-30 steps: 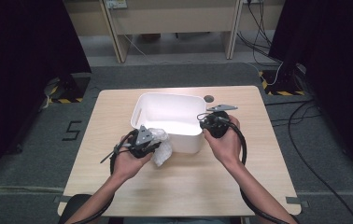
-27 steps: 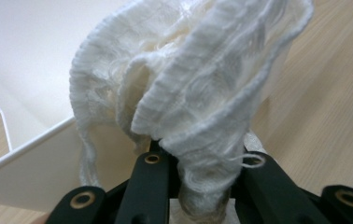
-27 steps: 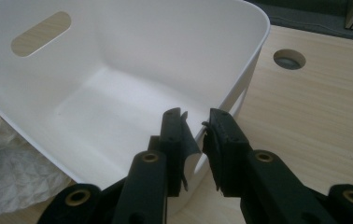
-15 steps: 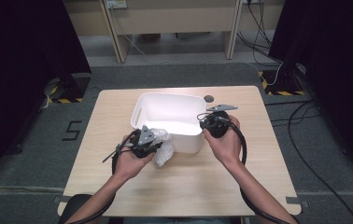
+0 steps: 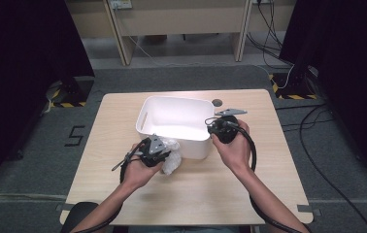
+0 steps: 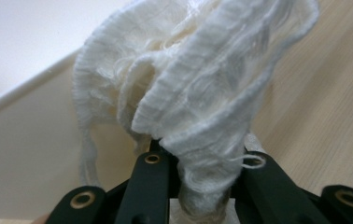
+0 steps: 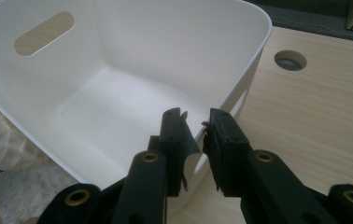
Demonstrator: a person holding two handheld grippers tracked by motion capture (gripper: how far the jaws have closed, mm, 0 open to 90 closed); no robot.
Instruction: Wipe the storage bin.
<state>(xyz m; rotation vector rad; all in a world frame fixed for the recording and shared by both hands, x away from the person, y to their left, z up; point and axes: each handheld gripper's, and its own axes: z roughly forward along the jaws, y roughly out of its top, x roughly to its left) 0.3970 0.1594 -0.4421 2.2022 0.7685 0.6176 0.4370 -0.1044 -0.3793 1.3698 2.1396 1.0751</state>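
Observation:
A crumpled white cloth [image 6: 198, 88] bulges out from between the jaws of my left gripper [image 6: 202, 158], which is shut on it. From above, the cloth [image 5: 173, 164] lies on the table against the front wall of the white bin [image 5: 191, 148], and the left gripper [image 5: 164, 155] sits at its left side. My right gripper [image 5: 211, 128] is at the bin's front right corner. In the right gripper view its jaws [image 7: 198, 123] straddle the bin's rim, one inside and one outside, shut on the wall. The bin [image 7: 132, 56] holds nothing.
The bin stands at the middle of a light wooden table [image 5: 269, 170]. A round cable hole [image 7: 290, 60] lies in the tabletop just beyond the bin's far right corner. Cables trail from both grippers over the hands.

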